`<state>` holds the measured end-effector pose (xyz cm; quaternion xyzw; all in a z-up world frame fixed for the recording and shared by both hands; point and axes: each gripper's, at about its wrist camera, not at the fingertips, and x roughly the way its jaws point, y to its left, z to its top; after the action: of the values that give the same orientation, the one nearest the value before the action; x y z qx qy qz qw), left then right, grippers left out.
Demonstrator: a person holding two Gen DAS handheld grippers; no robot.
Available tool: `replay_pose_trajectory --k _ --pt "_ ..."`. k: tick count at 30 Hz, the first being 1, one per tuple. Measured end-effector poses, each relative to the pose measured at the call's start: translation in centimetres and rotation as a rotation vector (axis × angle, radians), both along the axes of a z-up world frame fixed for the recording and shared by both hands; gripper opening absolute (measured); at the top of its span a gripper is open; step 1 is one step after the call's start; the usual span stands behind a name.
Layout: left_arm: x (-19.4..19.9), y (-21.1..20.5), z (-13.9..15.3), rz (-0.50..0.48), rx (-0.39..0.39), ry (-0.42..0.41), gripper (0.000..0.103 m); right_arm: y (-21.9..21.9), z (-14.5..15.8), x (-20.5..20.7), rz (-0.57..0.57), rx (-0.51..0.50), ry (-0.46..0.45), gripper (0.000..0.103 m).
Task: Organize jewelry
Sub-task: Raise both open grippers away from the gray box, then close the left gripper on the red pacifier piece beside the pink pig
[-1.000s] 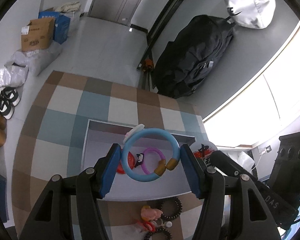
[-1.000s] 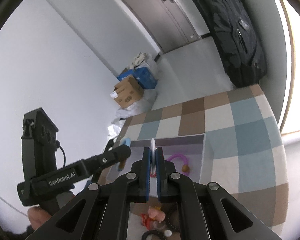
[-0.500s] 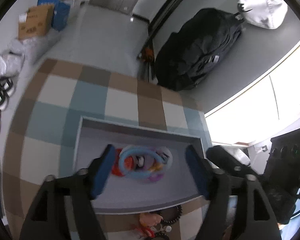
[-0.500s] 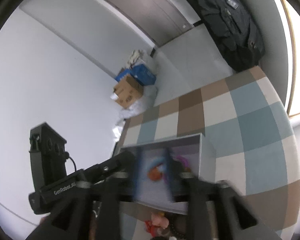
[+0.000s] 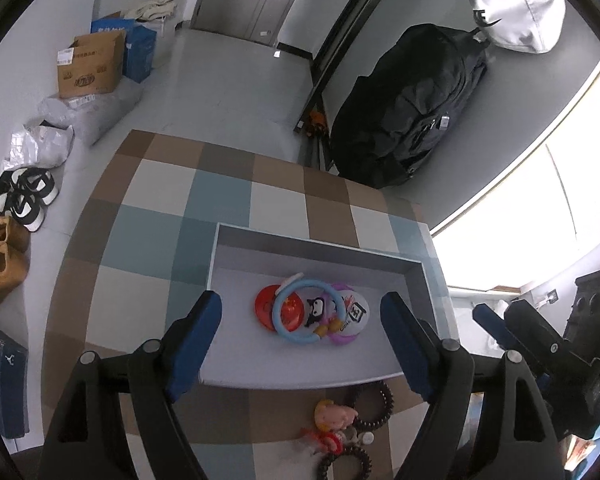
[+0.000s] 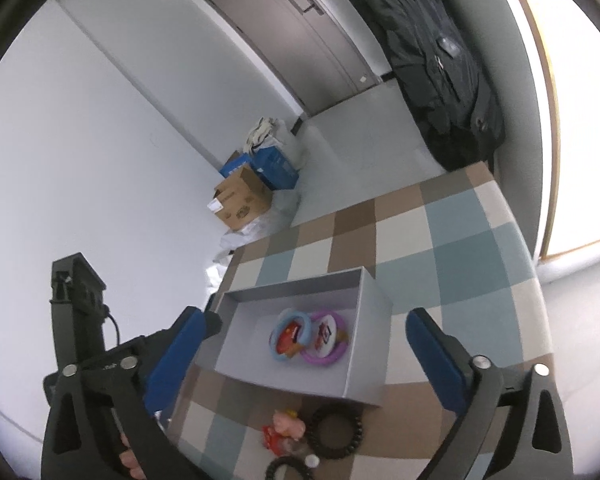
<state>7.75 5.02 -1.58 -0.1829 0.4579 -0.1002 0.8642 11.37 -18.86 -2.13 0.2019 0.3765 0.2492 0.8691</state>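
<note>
A grey open box (image 5: 312, 246) (image 6: 364, 372) sits on the checked tablecloth. In it lie a light blue bangle (image 5: 278, 314) (image 6: 278, 354), a purple bangle (image 5: 346, 338) (image 6: 332, 356), a red round badge (image 5: 264, 304) and a white round badge (image 5: 358, 312). In front of the box lie dark bead bracelets (image 5: 374, 398) (image 6: 332, 426) and a small doll charm (image 5: 334, 418) (image 6: 286, 424). My left gripper (image 5: 300, 344) is open and empty above the box's near side. My right gripper (image 6: 308, 356) is open and empty over the box.
The checked table (image 5: 160, 240) ends at a floor with cardboard boxes (image 5: 90, 66), bags and shoes (image 5: 28, 200) on the left. A black backpack (image 5: 412, 108) leans on the wall behind. A bright window is at the right.
My left gripper opened and let the blue bangle drop into the box. My right gripper opened and let the white badge go into the box. Both grippers drew back.
</note>
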Motion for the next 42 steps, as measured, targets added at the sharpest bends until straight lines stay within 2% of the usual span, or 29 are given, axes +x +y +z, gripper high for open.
replay_pose_trajectory --k 7,13,22,26,30,34,38,40,42 --pt "-1.3 -1.1 0.4 0.002 0.101 -0.046 0.078 0.7 0.2 -1.3 0.007 -0.091 -0.035 0.103" --pt "-3.1 -1.5 1.1 -0.010 0.157 -0.105 0.078 1.2 0.4 -2.9 0.021 -0.175 -0.078 0.103" --pt "-5.3 -1.3 0.4 -0.016 0.198 -0.101 0.078 1.3 -0.3 -4.5 0.057 -0.185 -0.053 0.103" --pt "-6.3 -1.0 -0.1 -0.027 0.213 -0.087 0.078 1.6 -0.7 -5.0 0.060 -0.219 -0.047 0.103" --pt "-6.6 -0.1 -1.2 -0.008 0.173 -0.005 0.078 1.5 -1.3 -5.1 0.060 -0.219 -0.017 0.103" --pt "-5.9 0.8 -3.8 -0.016 0.038 0.140 0.078 1.6 -1.8 -5.0 0.063 -0.223 0.008 0.103" --pt "-6.0 0.4 -4.7 -0.048 -0.030 0.166 0.078 1.5 -1.8 -5.0 0.065 -0.216 0.017 0.103" --pt "-6.2 -0.2 -4.7 -0.083 -0.039 0.158 0.078 1.5 -1.9 -5.0 0.065 -0.214 0.021 0.103" --pt "-6.5 -0.9 -4.6 -0.103 -0.011 0.149 0.078 1.4 -1.9 -5.0 0.063 -0.211 0.029 0.103"
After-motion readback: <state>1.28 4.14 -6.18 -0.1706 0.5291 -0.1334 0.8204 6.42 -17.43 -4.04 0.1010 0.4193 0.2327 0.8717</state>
